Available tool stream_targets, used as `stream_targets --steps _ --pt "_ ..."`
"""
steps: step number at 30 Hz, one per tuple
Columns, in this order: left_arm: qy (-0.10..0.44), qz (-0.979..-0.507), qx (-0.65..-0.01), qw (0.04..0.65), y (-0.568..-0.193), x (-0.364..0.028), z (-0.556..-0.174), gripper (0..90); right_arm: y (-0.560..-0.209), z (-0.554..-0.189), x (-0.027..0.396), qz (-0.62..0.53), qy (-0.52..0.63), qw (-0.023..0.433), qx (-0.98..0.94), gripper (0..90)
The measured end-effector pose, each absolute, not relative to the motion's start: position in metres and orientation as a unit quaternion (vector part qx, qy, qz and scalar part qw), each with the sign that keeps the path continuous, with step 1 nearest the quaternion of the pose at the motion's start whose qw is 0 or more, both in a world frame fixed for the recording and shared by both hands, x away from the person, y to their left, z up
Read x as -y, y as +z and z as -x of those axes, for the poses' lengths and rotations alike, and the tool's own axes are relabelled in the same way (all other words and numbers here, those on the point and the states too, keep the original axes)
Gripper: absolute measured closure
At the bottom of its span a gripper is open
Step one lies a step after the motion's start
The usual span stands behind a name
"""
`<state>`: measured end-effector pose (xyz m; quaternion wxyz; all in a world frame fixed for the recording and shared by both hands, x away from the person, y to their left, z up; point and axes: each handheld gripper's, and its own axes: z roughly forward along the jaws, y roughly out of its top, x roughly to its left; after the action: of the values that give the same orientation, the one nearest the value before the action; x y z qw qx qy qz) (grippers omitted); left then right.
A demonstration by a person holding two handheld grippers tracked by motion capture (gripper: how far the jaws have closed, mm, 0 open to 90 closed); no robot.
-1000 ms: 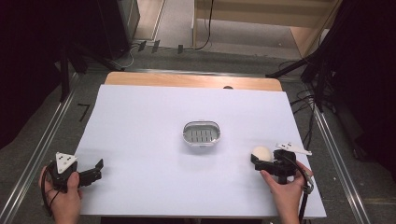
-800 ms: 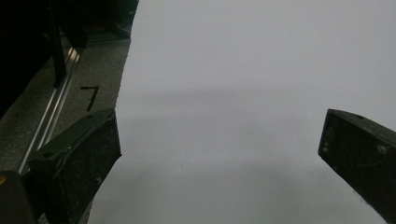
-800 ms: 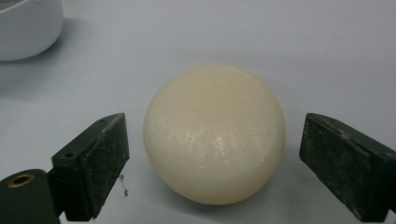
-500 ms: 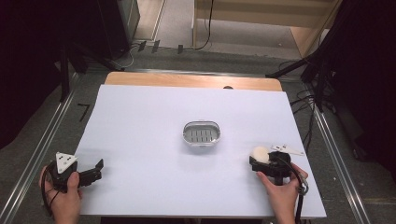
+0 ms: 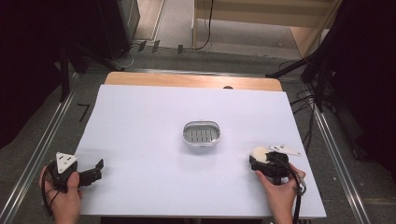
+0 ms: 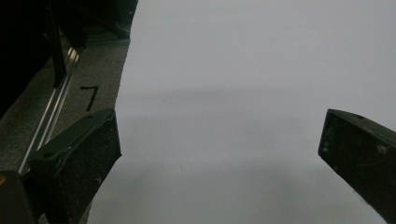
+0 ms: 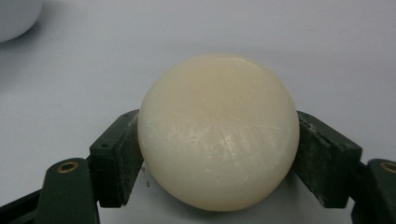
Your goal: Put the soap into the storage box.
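Here the right gripper pinches the round soap bar across its sides: hard, likely slippery; left gripper jaws spread

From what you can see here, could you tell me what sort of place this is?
Probably a lab or recording workspace rather than a home: a table under a plain white cover stands on grey carpet, with cables trailing on the floor and dark curtains at both sides.
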<state>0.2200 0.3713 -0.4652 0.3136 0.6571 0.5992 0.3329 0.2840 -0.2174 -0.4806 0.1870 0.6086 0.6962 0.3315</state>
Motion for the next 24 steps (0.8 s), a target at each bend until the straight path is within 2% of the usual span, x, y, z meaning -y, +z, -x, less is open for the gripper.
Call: stream_targets --steps 3,24 --pt "0.332 -0.657 -0.599 0.314 -0.465 -0.371 -0.220 0.0 -0.478 -0.284 0.218 -0.611 0.335 0.173 -0.696 25.1" --pt "0.335 -0.655 -0.600 0.313 -0.465 -0.371 -0.220 1.3 -0.453 -0.288 0.211 -0.586 0.353 0.177 -0.708 25.6"
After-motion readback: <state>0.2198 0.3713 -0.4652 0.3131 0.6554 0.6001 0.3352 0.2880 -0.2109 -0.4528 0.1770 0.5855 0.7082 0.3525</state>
